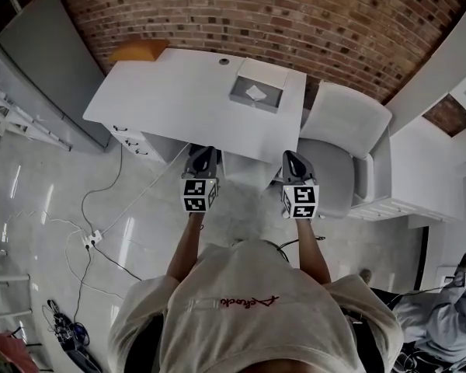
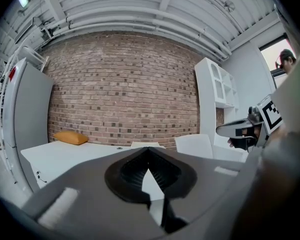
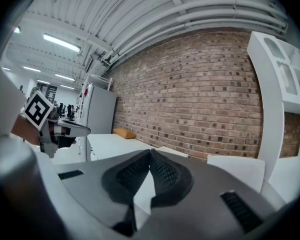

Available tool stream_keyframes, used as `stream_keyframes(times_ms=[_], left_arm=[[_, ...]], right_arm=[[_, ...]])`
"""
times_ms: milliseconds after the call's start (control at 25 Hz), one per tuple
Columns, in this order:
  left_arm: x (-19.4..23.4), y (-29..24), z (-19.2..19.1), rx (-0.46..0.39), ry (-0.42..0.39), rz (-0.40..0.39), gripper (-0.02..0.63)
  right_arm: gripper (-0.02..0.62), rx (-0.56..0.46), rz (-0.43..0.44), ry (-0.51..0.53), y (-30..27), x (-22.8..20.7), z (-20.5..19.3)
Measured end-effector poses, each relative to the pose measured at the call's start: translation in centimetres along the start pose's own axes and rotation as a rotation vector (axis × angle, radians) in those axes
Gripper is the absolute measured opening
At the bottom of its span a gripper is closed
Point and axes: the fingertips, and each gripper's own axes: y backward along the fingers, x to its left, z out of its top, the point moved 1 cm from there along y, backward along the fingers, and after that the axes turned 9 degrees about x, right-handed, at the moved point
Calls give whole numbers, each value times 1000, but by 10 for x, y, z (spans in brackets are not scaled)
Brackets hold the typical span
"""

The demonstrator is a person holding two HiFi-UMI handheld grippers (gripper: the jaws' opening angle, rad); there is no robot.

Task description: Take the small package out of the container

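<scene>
A grey open container (image 1: 238,93) stands at the far right of the white table (image 1: 171,92). A small white package (image 1: 255,93) lies inside it. Both grippers hang in the air short of the table's near edge, well away from the container. My left gripper (image 1: 203,160) points at the table, its jaws closed tip to tip with nothing between them (image 2: 149,150). My right gripper (image 1: 294,163) is level with it on the right, also shut and empty (image 3: 150,152). Each gripper shows at the side of the other's view.
An orange cushion-like item (image 1: 140,50) lies at the table's back left. A white chair (image 1: 338,142) stands right of the table, a grey cabinet (image 1: 46,61) to its left. Cables (image 1: 89,239) trail over the floor. A brick wall (image 1: 295,14) is behind.
</scene>
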Motion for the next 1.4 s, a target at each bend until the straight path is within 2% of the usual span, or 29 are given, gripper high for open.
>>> stream_keyframes(times_ms=[720, 1040, 1400], left_arm=[[5, -17, -10, 20, -2, -9, 9], [30, -62, 9, 24, -19, 12, 9], [54, -137, 43, 32, -16, 36, 9]], right_arm=[[11, 17, 21, 4, -19, 3, -12], [11, -4, 48, -11, -74, -12, 4], [11, -24, 72, -7, -148, -58, 35]])
